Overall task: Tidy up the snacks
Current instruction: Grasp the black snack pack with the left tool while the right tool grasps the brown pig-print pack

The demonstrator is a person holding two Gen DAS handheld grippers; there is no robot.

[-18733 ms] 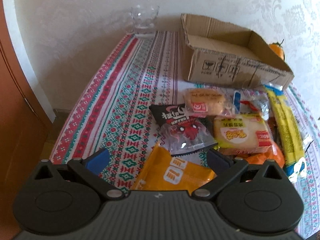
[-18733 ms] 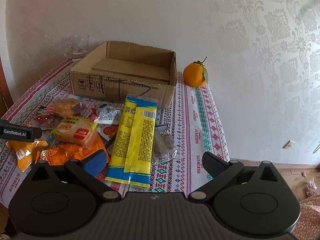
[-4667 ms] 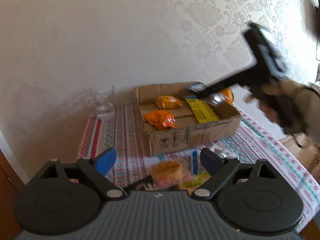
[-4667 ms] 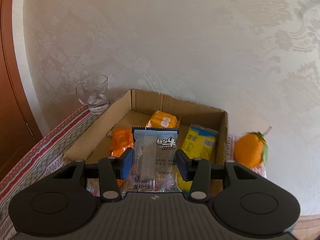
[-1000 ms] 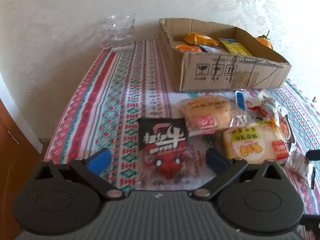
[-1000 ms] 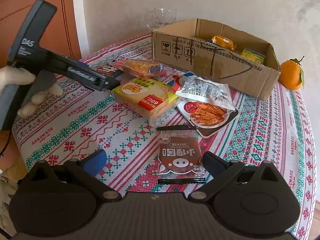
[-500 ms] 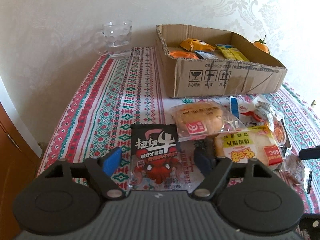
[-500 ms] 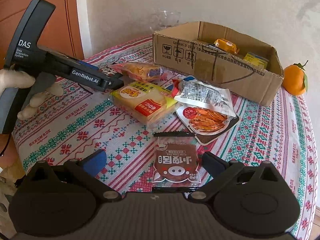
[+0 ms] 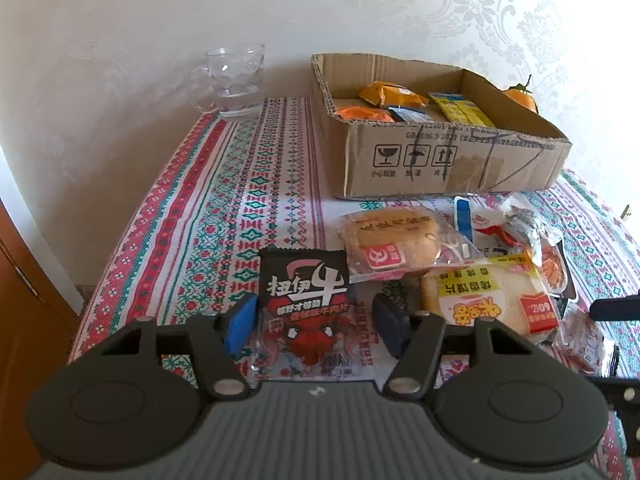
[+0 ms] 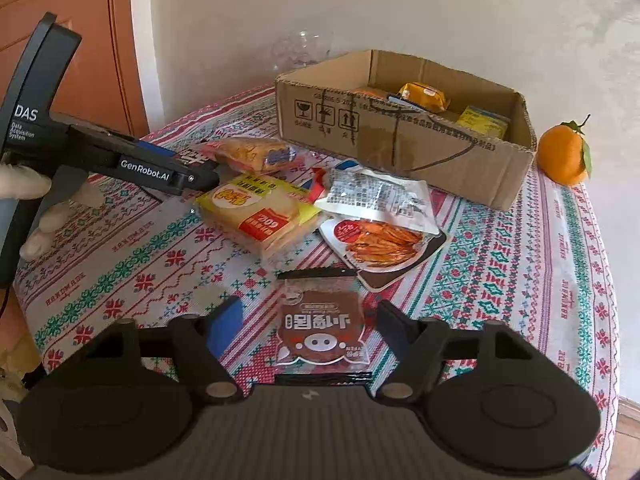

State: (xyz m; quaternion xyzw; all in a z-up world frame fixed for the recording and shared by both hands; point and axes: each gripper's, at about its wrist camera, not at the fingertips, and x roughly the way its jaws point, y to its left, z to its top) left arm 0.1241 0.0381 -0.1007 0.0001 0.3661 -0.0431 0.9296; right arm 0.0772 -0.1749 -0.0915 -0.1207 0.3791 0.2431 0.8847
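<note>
A black and red snack packet [image 9: 306, 300] lies flat on the patterned tablecloth [image 9: 224, 208]. My left gripper [image 9: 312, 320] straddles it and its jaws are closing; the blue pad is at the packet's left edge and a gap shows on the right. A brown packet with a pig face [image 10: 320, 328] lies between the fingers of my right gripper [image 10: 306, 324]. Those jaws are closing too, with a gap on both sides. The cardboard box [image 9: 440, 160] at the back holds several orange and yellow packets. In the right wrist view a gloved hand [image 10: 24, 184] carries the left gripper [image 10: 200, 178].
Between the two packets lie a bun packet [image 9: 392, 240], a yellow bread packet [image 9: 488, 300], a silver packet [image 10: 376, 196] and a fried-snack packet [image 10: 384, 244]. A glass mug [image 9: 236, 80] stands back left, an orange [image 10: 564, 156] beside the box. An orange door [image 10: 60, 20] is at the left.
Both grippers' jaws have narrowed from wide open around their packets. Both packets still lie on the cloth, and the hands have barely shifted.
</note>
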